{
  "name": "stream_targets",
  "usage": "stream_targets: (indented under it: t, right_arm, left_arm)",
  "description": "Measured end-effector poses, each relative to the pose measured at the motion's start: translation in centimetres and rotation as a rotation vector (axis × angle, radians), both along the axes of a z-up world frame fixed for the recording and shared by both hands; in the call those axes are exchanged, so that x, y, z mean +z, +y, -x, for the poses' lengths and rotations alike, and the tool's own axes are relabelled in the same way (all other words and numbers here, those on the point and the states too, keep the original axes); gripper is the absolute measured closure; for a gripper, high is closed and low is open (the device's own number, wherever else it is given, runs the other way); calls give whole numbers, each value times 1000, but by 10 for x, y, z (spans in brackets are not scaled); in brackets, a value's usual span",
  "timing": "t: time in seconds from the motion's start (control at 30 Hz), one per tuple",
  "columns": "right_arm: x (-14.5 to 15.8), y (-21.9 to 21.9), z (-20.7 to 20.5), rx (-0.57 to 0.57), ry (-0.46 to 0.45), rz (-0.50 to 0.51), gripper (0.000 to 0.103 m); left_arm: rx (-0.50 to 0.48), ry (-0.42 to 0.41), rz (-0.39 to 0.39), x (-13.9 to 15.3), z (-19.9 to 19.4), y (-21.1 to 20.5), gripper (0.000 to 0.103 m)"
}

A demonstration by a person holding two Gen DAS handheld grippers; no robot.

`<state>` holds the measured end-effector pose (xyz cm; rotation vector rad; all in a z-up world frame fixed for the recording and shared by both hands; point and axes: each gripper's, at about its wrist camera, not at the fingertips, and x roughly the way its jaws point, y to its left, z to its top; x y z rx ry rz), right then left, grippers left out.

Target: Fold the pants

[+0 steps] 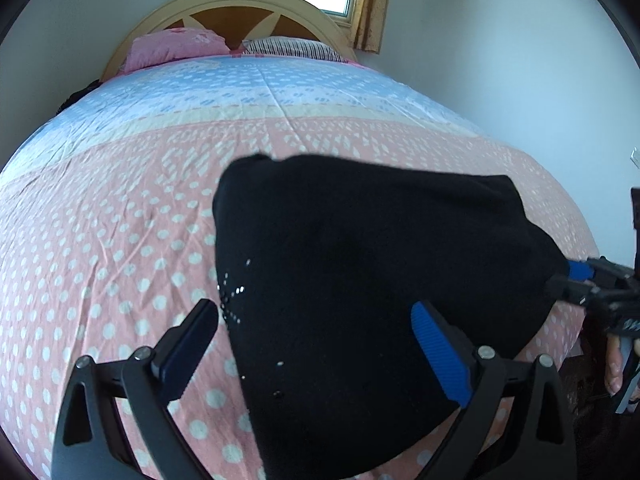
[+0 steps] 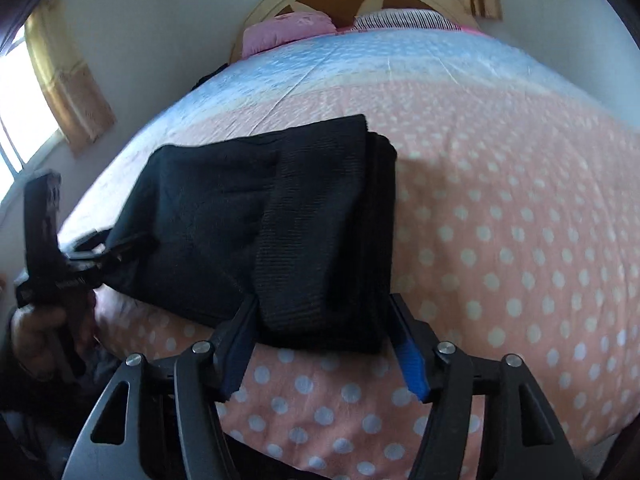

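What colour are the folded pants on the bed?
Black pants, clearest in the right wrist view.

Bed [image 1: 120,208]: covered by a sheet, pink with white dots over the near part, a cream band, then blue with dots toward the headboard [image 1: 240,4].
Sheet surface: lightly creased.
Pants [image 1: 360,260]: black, folded into a thick bundle, lying on the pink part close to the near edge.
Pillows: a pink one [image 1: 172,50] and a striped one [image 1: 292,48], side by side at the head end against the headboard.

Right gripper [image 2: 322,344] is straddling the folded black pants' [image 2: 280,216] near end on the polka-dot bedsheet [image 2: 500,240], pads apparently not pressing.
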<state>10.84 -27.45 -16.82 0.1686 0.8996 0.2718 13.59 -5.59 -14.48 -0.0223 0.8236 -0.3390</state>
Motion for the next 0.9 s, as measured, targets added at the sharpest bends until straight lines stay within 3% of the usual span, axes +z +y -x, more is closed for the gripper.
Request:
stream_targets:
  t: [0.13,0.3,0.47,0.63,0.9]
  right_arm:
    - [1,1,2,9,-12,12,40]
    - [17,-13,9,4,-39,-87,39]
    - [32,-42,12,-113,-108,-185,39]
    - [27,-59,-6,-195,-83,-259,39]
    - [21,-32,-37,-127,-48,-255,39]
  left_arm:
    - [1,15,15,-6,-1,2,0]
    - [9,15,10,-1,3,6,0]
    - [30,-5,2,4,8,19,0]
    - [55,-13,24,9,3,29,0]
    - [54,2,9,5,-10,28,0]
